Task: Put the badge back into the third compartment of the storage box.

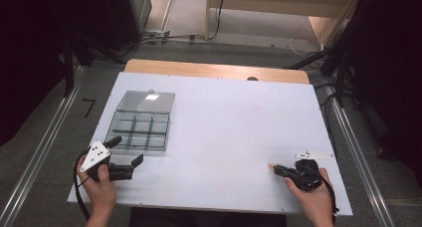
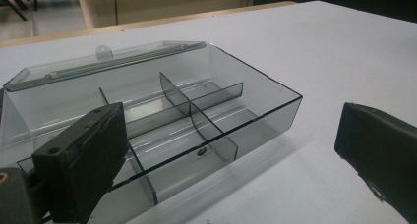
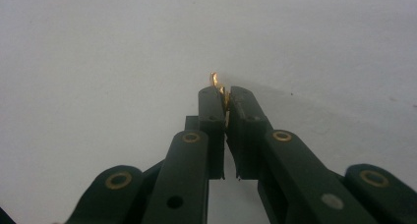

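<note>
While the right gripper (image 3: 226, 94) pinches a small gold piece (image 3: 217, 82) between its pressed-together jaw tips, low and right of centre in the high view (image 1: 274, 169), the left gripper (image 1: 124, 152) waits at lower left, jaws spread and holding nothing. Grip looks thin: only a sliver of the piece sits between the tips, its top poking out above them. Judged risk: it twists or slips out on lifting, or flicks away across the white table (image 1: 229, 122) if the squeeze is uneven. The clear compartment box (image 1: 142, 125), lid open toward the top of the frame, lies at centre left, well apart from the piece. Between them, bare table. One spread left jaw hovers close over the box's near edge (image 2: 162, 135) and could crowd a drop there. A small white strip (image 1: 313, 155) lies just above the right hand (image 1: 316, 199).
</note>
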`<move>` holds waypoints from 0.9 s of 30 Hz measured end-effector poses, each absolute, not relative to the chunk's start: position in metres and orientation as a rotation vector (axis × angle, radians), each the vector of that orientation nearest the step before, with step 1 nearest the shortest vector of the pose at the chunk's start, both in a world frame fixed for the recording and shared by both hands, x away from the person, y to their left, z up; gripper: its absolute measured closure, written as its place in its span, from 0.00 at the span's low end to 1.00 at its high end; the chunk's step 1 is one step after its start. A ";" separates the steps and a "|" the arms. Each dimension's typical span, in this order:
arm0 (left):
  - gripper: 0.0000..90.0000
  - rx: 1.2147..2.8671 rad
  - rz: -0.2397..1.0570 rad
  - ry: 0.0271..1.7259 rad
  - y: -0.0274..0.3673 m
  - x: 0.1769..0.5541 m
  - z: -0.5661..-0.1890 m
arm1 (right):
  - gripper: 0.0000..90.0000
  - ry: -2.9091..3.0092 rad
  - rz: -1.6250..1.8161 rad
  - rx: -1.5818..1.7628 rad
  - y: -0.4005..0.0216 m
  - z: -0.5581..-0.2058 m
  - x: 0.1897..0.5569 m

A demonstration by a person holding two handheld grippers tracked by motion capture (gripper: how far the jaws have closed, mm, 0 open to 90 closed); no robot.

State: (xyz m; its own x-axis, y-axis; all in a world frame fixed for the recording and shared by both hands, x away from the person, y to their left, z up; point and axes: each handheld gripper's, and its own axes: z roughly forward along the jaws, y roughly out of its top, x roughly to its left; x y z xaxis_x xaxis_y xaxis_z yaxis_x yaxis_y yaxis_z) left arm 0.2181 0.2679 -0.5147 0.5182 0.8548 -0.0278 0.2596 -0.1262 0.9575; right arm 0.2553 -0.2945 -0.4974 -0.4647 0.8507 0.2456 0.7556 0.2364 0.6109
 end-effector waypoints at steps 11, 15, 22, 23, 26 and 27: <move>0.00 1.658 0.686 0.963 0.268 0.217 -0.515 | 0.92 2.347 1.089 1.485 -0.289 -0.487 0.260; 0.00 1.655 0.689 0.964 0.268 0.216 -0.515 | 0.92 2.345 1.118 1.476 -0.285 -0.482 0.263; 0.00 1.652 0.687 0.962 0.268 0.216 -0.515 | 0.92 2.360 1.114 1.445 -0.274 -0.475 0.269; 0.00 1.652 0.687 0.962 0.268 0.216 -0.515 | 0.92 2.360 1.118 1.439 -0.273 -0.474 0.270; 0.00 1.649 0.686 0.964 0.268 0.216 -0.515 | 0.92 2.364 1.124 1.420 -0.267 -0.471 0.274; 0.00 1.649 0.685 0.962 0.269 0.216 -0.515 | 0.92 2.369 1.121 1.414 -0.266 -0.469 0.275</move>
